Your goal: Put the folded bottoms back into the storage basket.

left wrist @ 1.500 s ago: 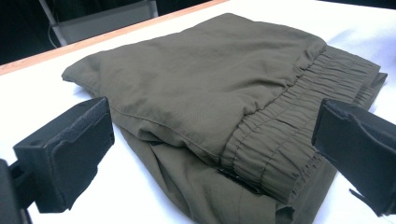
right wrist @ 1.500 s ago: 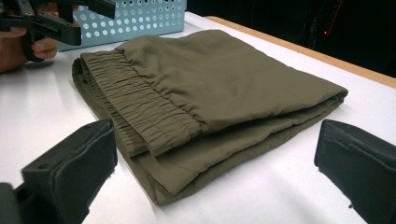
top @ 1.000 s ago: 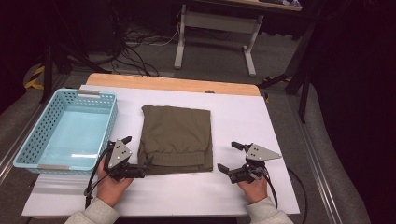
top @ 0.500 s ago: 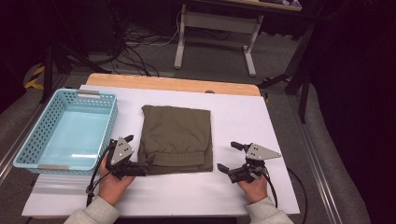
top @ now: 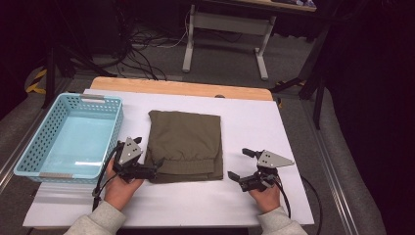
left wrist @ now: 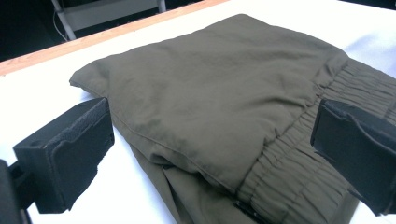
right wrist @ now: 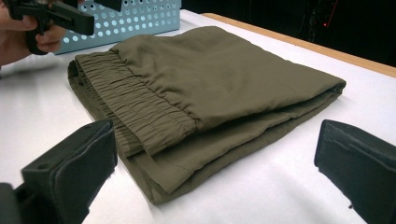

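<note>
Lying folded mid-surface [top: 293,122], olive garment [top: 186,144], elastic waistband toward the near edge. Left gripper [top: 149,169] at its near-left corner, jaws apart astride the fold; right gripper [top: 240,164] just beside the near-right corner, jaws apart. Blue basket [top: 105,103] left, empty. Probable step: approach before grasp; next, closing on both near corners.

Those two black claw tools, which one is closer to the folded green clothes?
The left gripper: its open jaws straddle the near left corner of the folded olive garment. The right gripper, also open, sits apart from it on the white tabletop.
</note>
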The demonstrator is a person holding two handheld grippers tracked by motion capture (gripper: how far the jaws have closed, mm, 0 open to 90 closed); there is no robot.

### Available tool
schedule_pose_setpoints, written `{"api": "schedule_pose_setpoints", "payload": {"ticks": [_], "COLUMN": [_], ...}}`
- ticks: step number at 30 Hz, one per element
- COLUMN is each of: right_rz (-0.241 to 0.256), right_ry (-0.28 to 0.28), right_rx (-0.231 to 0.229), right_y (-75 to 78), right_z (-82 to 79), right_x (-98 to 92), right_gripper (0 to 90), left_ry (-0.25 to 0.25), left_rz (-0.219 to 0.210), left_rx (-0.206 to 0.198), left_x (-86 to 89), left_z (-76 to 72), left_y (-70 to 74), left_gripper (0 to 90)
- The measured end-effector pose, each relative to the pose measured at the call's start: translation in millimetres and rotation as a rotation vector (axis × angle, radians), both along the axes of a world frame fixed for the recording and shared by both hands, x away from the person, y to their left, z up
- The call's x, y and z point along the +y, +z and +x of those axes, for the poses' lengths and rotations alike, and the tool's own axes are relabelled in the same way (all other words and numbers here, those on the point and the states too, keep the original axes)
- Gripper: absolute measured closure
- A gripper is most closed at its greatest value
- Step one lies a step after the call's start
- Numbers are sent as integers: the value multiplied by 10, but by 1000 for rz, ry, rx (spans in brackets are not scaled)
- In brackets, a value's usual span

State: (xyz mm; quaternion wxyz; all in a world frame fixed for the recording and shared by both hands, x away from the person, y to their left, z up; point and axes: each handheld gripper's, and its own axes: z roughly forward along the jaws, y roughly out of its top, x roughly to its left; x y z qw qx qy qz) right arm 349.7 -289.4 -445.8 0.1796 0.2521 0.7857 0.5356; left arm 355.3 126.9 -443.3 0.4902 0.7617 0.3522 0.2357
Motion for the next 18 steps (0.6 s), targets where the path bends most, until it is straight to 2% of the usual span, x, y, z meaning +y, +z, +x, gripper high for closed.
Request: {"api": "schedule_pose_setpoints", "payload": {"ticks": [12,18], "right_rz": [-6,-7], "right_ry": [1,1], "right_rx": [2,2], "right_y": [-3,-4], "right_z": [5,4], "right_x": [4,5], "right_gripper": [0,0], "left_ry": [3,15], "left_rz": [25,50], "left_rx": [39,60], "left_x": [-59,-124], "left_z": [201,354], "left_y": [89,151], "left_gripper": [4,4]}}
